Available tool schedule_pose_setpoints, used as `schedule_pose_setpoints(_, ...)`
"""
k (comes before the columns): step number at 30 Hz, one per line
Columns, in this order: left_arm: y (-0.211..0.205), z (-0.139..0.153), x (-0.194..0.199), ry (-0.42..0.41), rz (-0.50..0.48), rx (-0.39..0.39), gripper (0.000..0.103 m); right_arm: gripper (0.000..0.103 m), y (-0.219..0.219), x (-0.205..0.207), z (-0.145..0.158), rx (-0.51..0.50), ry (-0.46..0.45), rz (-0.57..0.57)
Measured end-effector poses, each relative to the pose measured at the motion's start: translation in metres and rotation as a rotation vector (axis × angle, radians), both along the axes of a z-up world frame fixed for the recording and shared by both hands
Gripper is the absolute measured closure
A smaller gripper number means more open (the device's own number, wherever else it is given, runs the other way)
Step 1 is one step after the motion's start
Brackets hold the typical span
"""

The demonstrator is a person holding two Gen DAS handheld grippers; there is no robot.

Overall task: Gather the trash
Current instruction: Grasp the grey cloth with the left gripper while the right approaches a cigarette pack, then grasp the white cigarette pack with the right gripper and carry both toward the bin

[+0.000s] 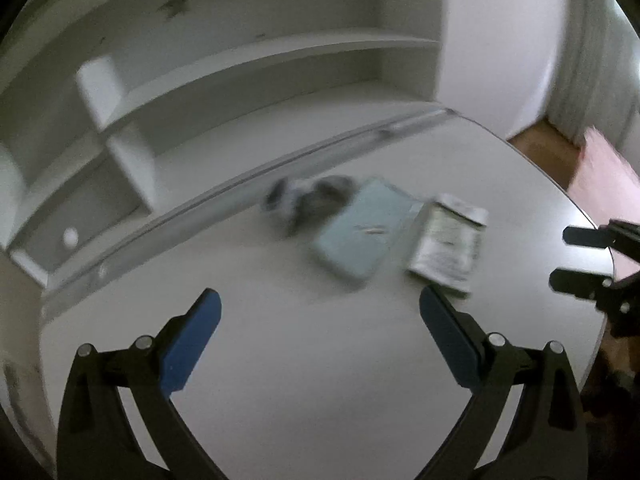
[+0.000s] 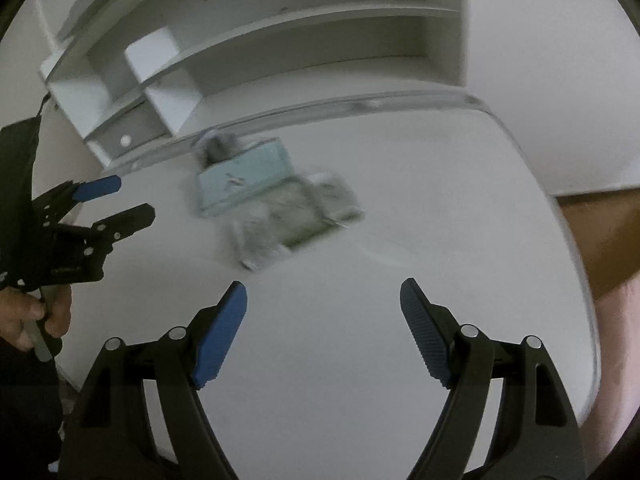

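Observation:
Three pieces of trash lie in a row on the white table (image 1: 304, 380): a dark crumpled wrapper (image 1: 308, 200), a pale blue flat pack (image 1: 360, 232) and a silver printed pouch (image 1: 448, 240). My left gripper (image 1: 320, 312) hovers open in front of them, nothing between its blue pads. In the right wrist view the blue pack (image 2: 244, 176) and the pouch (image 2: 292, 220) lie ahead of my open, empty right gripper (image 2: 323, 300). The wrapper (image 2: 218, 146) shows behind the pack. Each gripper appears at the other view's edge: the right gripper (image 1: 568, 256), the left gripper (image 2: 128, 198).
White shelving (image 1: 240, 64) rises behind the table's far edge, with a raised lip (image 1: 256, 176) along it. Wooden floor (image 1: 548, 152) and a pink surface (image 1: 608, 184) lie beyond the table's right side. A hand (image 2: 28, 316) holds the left gripper's handle.

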State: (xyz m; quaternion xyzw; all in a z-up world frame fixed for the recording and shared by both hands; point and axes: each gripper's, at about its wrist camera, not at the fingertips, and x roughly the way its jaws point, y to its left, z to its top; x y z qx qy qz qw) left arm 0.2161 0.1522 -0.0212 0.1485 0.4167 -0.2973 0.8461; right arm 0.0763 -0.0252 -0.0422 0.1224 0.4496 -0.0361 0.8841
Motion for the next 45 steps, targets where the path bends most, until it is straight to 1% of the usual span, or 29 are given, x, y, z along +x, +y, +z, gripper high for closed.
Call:
schedule_pose_setpoints(2,0.005,-0.002,0.013,0.016,0.004,-0.023,0.007,0.026,0.01,0.016,0.0,-0.001,0.006,0.027)
schedule_pose_setpoints(4,-0.002,-0.003,0.018,0.021,-0.002,-0.031,0.007,0.026,0.016,0.03,-0.001,-0.006,0.011,0.048)
schedule_pose_setpoints(7,-0.017,-0.01,0.037,0.036,-0.023,-0.052,0.007,0.026,0.02,0.046,-0.004,-0.015,0.018,0.063)
schedule_pose_setpoints(9,-0.035,-0.014,0.051,0.036,-0.039,-0.055,0.007,0.026,0.019,0.051,-0.004,-0.023,0.02,0.069)
schedule_pose_setpoints(11,-0.045,-0.018,0.064,0.02,-0.041,-0.05,0.007,0.026,0.016,0.053,-0.004,-0.028,0.025,0.074)
schedule_pose_setpoints(15,-0.058,-0.029,0.086,0.06,-0.053,-0.056,0.007,0.026,0.016,0.058,-0.005,-0.045,0.034,0.079)
schedule_pose_setpoints(16,-0.06,-0.031,0.087,0.059,-0.06,-0.062,0.012,0.026,0.016,0.058,-0.005,-0.046,0.034,0.08)
schedule_pose_setpoints(17,-0.062,-0.032,0.087,0.063,-0.072,-0.066,0.026,0.026,0.015,0.059,-0.005,-0.046,0.036,0.081)
schedule_pose_setpoints(18,-0.064,-0.035,0.09,0.069,-0.074,-0.068,0.038,0.026,0.014,0.06,-0.006,-0.046,0.04,0.078)
schedule_pose_setpoints(19,-0.063,-0.036,0.091,0.076,-0.071,-0.068,0.066,0.026,0.012,0.061,-0.007,-0.045,0.043,0.075)
schedule_pose_setpoints(20,-0.062,-0.037,0.091,0.082,-0.064,-0.067,0.081,0.026,0.011,0.063,-0.008,-0.044,0.047,0.071)
schedule_pose_setpoints(21,-0.058,-0.034,0.091,0.078,-0.054,-0.074,0.081,0.026,0.009,0.062,-0.008,-0.042,0.049,0.067)
schedule_pose_setpoints(22,-0.052,-0.031,0.089,0.067,-0.045,-0.082,0.086,0.026,0.008,0.063,-0.01,-0.03,0.055,0.062)
schedule_pose_setpoints(25,-0.034,-0.021,0.085,0.041,-0.008,-0.098,0.087,0.026,0.006,0.063,-0.017,0.019,0.102,0.047)
schedule_pose_setpoints(29,-0.009,-0.015,0.08,0.054,0.034,-0.131,0.087,0.026,0.008,0.063,-0.028,0.1,0.17,0.047)
schedule_pose_setpoints(30,-0.003,-0.014,0.079,0.061,0.045,-0.14,0.087,0.026,0.009,0.064,-0.03,0.11,0.178,0.045)
schedule_pose_setpoints(32,0.007,-0.015,0.077,0.074,0.063,-0.152,0.087,0.025,0.011,0.072,-0.03,0.096,0.183,0.027)
schedule_pose_setpoints(34,0.013,-0.018,0.073,0.083,0.075,-0.157,0.087,0.021,0.011,0.084,-0.03,0.097,0.185,0.009)
schedule_pose_setpoints(37,0.019,-0.022,0.065,0.096,0.08,-0.16,0.087,0.02,0.016,0.107,-0.033,0.056,0.185,-0.007)
schedule_pose_setpoints(38,0.02,-0.023,0.063,0.099,0.082,-0.164,0.087,0.02,0.02,0.115,-0.034,0.015,0.185,-0.011)
schedule_pose_setpoints(40,0.023,-0.024,0.059,0.104,0.08,-0.169,0.087,0.019,0.025,0.123,-0.036,-0.033,0.185,-0.021)
schedule_pose_setpoints(43,0.032,-0.025,0.05,0.113,0.079,-0.173,0.087,0.02,0.037,0.13,-0.038,-0.1,0.184,-0.023)
schedule_pose_setpoints(45,0.034,-0.026,0.045,0.122,0.076,-0.174,0.087,0.021,0.04,0.126,-0.039,-0.114,0.173,-0.019)
